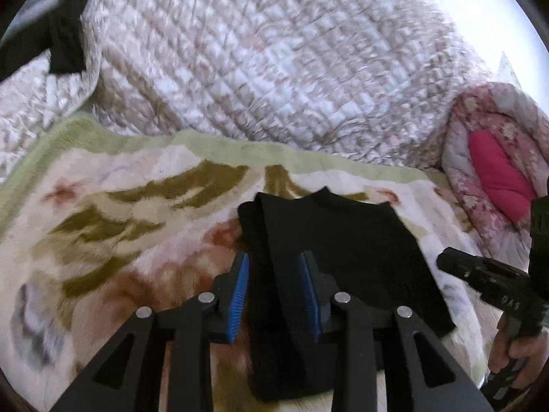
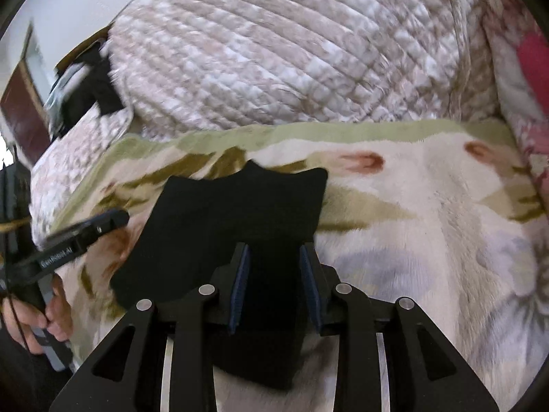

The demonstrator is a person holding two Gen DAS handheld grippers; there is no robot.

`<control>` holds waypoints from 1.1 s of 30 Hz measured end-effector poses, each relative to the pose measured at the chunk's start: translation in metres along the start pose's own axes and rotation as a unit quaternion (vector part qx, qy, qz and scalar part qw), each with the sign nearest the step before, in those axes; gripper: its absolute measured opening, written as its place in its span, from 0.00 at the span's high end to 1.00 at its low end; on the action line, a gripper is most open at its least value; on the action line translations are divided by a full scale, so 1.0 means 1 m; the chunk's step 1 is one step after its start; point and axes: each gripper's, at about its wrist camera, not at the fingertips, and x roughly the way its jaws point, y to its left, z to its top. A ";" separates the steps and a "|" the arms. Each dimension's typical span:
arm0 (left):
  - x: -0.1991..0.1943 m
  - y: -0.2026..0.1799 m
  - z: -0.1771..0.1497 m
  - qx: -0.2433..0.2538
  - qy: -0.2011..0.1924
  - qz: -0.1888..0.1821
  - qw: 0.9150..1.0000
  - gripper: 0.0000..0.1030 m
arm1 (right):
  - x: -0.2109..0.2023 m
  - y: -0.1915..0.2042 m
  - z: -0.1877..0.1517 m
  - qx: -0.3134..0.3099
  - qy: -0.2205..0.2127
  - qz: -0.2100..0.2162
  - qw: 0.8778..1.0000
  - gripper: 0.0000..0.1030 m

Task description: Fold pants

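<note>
- At the far left, dark cloth (image 1: 65,44) hangs by the quilted cover (image 1: 274,61); you cannot tell what it is.
- Your left gripper (image 1: 274,292) sits over the left part of the black pants (image 1: 360,250), which lie folded into a compact shape on the flowered blanket (image 1: 120,223) spread over the bed.
- Its fingers (image 1: 238,295) are apart, with a strip of the pants showing between them, but the pads do not press the cloth: they look released.
- Your right gripper (image 2: 276,285) hovers over the right part of the pants (image 2: 223,226), fingers (image 2: 308,288) likewise spread with cloth showing in the gap and nothing pinched.
- Judging by how things lie, a fold has been laid down and both sides let go; the pants look short and stacked, so the task seems well along.
- Your next move probably calls for either one more fold across the width, gripping the near edge with both fingers evenly, or smoothing the stack.
- At the far right, a pink flowered comforter (image 1: 487,158) lies rolled up.
- No containers are in view.
</note>
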 end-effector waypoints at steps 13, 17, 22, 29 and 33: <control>-0.004 -0.035 -0.058 0.058 0.016 0.028 0.998 0.66 | 0.010 0.046 -0.052 -0.090 0.030 -0.037 0.995 0.70; -0.015 -0.036 -0.060 0.050 0.018 0.036 0.998 0.67 | -0.011 0.042 -0.054 -0.062 0.013 -0.028 0.998 0.70; -0.033 -0.040 -0.072 0.033 0.025 0.043 0.998 0.66 | -0.036 0.042 -0.070 -0.038 -0.001 -0.015 0.999 0.54; -0.033 -0.043 -0.097 0.027 0.047 0.049 0.997 0.63 | -0.034 0.047 -0.089 -0.059 0.018 -0.033 0.998 0.54; -0.025 -0.041 -0.102 0.031 0.057 0.054 0.996 0.63 | -0.026 0.042 -0.092 -0.053 0.030 -0.042 0.997 0.54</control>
